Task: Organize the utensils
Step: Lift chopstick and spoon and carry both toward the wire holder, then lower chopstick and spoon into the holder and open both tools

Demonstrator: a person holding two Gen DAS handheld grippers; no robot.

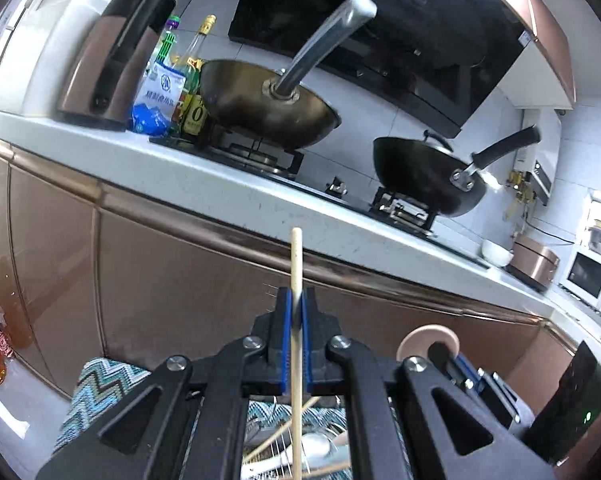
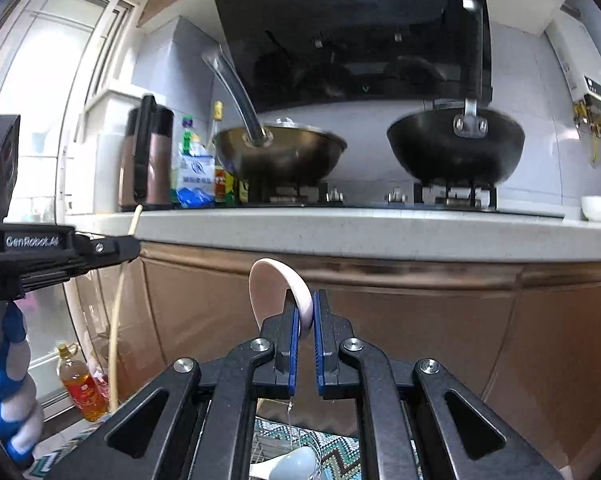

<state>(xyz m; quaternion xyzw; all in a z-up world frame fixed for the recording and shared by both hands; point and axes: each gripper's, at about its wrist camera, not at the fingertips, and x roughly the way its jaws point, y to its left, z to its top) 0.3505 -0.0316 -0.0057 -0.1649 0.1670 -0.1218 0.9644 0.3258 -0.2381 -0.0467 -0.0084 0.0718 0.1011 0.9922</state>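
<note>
Kitchen counter (image 2: 340,228) ahead, stove with steel wok (image 2: 280,156) left, black wok (image 2: 456,152) right; both tools raised in front of brown cabinets (image 1: 180,280).

Left gripper (image 1: 296,312) clamped on chopstick (image 1: 296,264), stick upright between blue pads. Right gripper (image 2: 304,312) clamped on pink spoon (image 2: 276,288), pinched at the handle, bowl up and leaning left.

Step, by judgement: carrying both to a holder, not in view. Keep both clamped, keep stick vertical, move slow to avoid snagging counter lip.

Left view only: more chopsticks (image 1: 276,436) and white spoon (image 1: 316,448) below on rack over zigzag mat (image 1: 96,392); microwave (image 1: 588,280) far right.

Right view only: left tool from the side, full stick length, window (image 2: 52,60), oil bottle (image 2: 80,384) on floor, pale blue spoon (image 2: 296,464) below.
</note>
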